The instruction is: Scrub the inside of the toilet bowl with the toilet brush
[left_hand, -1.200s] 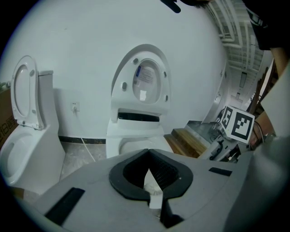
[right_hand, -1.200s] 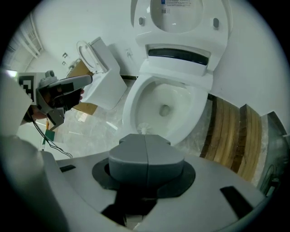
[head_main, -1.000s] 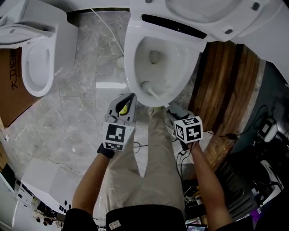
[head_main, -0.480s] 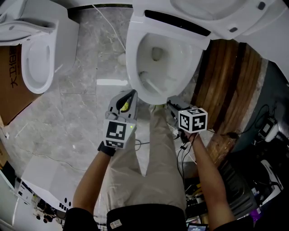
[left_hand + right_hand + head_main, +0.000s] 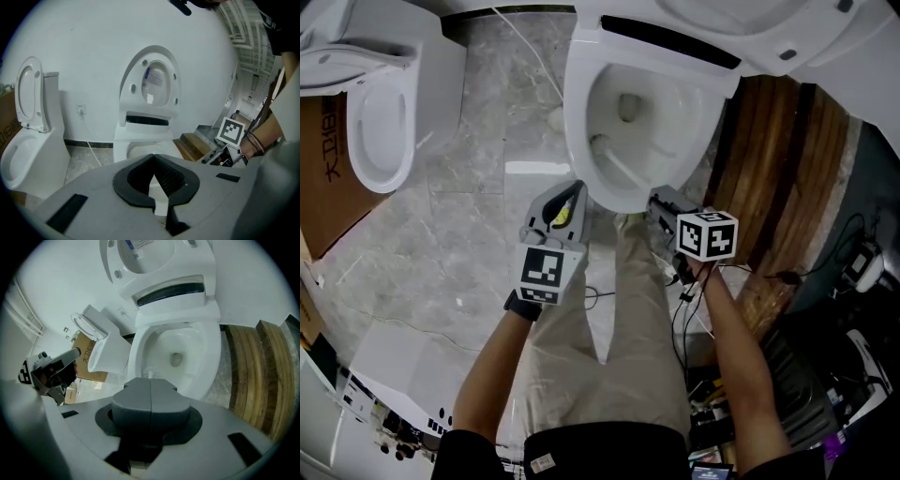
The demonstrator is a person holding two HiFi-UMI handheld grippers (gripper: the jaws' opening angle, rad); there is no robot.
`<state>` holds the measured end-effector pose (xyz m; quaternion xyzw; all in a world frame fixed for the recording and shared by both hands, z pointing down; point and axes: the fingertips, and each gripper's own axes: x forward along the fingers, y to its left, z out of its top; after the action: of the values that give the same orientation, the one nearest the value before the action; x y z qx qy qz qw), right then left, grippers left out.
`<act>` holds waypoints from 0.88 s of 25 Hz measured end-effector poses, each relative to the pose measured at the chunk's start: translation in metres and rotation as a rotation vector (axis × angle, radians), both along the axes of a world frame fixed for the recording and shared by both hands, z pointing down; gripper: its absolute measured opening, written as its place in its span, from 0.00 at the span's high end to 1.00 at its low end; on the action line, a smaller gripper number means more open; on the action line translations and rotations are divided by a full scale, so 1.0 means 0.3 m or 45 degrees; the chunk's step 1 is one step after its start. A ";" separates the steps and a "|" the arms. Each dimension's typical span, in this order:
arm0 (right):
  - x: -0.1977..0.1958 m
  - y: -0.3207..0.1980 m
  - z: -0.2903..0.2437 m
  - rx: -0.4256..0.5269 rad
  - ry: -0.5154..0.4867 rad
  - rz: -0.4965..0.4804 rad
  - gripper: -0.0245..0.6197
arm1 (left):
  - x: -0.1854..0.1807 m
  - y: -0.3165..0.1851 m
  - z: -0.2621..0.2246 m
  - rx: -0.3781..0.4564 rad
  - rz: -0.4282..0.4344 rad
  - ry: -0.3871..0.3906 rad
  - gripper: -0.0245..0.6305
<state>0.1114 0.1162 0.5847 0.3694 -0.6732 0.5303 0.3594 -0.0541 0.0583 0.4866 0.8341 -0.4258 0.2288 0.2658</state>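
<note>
The white, long-handled toilet brush point(image 5: 623, 171) is clamped in the right gripper point(image 5: 660, 200). In the right gripper view its grey jaws are pressed together down a single seam, and the bristle head point(image 5: 149, 373) shows just past their tips. The left gripper point(image 5: 571, 200) hangs beside the near-left outside of the white ceramic toilet bowl point(image 5: 575, 131). Its jaws meet at the tips with nothing between them, so it carries nothing.

The relation that matters is brush to bowl wall. From the head view the brush's long axis runs diagonally, from the right jaws at the bowl's near rim, forward and to the person's left, slanting down into the basin. The head point(image 5: 600, 146) points away from the gripper and lies against the near-left inner wall, well short of the dark drain opening point(image 5: 625, 107) at the bottom. The right hand is the working one; the left is near the rim but plays no part.

By my judgement the scrubbing is under way, with the handle's tilt setting which part of the wall gets reached. Sweeping round to the far and right-hand walls would call for swinging the handle about the rim while keeping the bristles pressed on. A second white toilet point(image 5: 380, 141) stands well apart on the left of the grey marble floor point(image 5: 478, 234).
</note>
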 end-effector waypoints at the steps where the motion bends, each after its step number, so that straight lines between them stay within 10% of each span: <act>1: 0.001 -0.007 0.004 -0.003 -0.008 0.012 0.72 | 0.001 -0.001 0.000 0.002 0.001 -0.001 0.93; 22: -0.016 -0.163 0.035 0.060 -0.021 0.022 0.72 | 0.044 0.019 0.001 -0.006 0.033 -0.003 0.93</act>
<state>0.1065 0.0673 0.5951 0.3791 -0.6852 0.5203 0.3407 -0.0409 0.0642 0.4870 0.8388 -0.4146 0.2342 0.2642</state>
